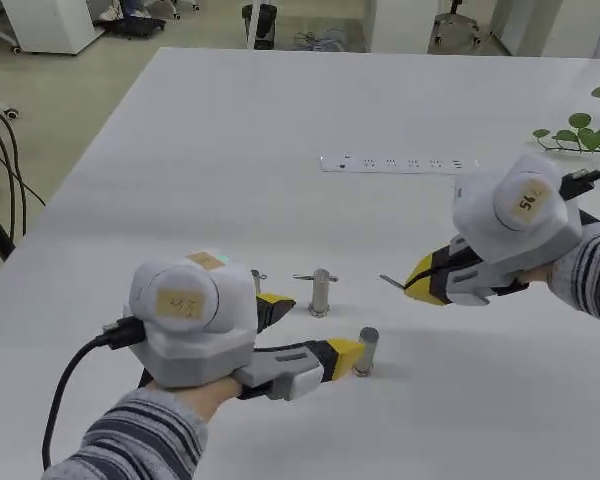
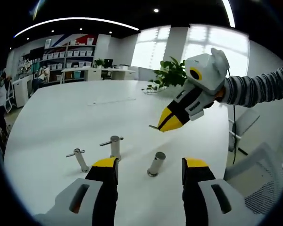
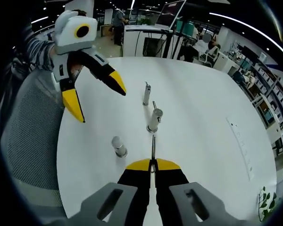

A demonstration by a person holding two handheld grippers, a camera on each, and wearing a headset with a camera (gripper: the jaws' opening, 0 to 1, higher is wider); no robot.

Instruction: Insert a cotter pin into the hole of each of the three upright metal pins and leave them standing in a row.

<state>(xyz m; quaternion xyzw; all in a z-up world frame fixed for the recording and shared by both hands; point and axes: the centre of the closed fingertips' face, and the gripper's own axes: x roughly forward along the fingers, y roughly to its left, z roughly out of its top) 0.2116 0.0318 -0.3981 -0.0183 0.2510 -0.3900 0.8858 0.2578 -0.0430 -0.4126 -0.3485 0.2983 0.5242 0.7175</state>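
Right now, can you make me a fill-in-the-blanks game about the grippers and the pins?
The right gripper has its jaws ____ on a cotter pin. The left gripper has its jaws ____. Only ____ metal pin has no cotter pin yet.
Missing words: shut, open, one.

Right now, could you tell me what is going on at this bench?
A person is working with two handheld tools at a white table. The right tool is shut on a cotter pin, held above the table. The left tool is open near the one bare metal pin. The middle pin and the end pin already carry theirs. All three are standing.
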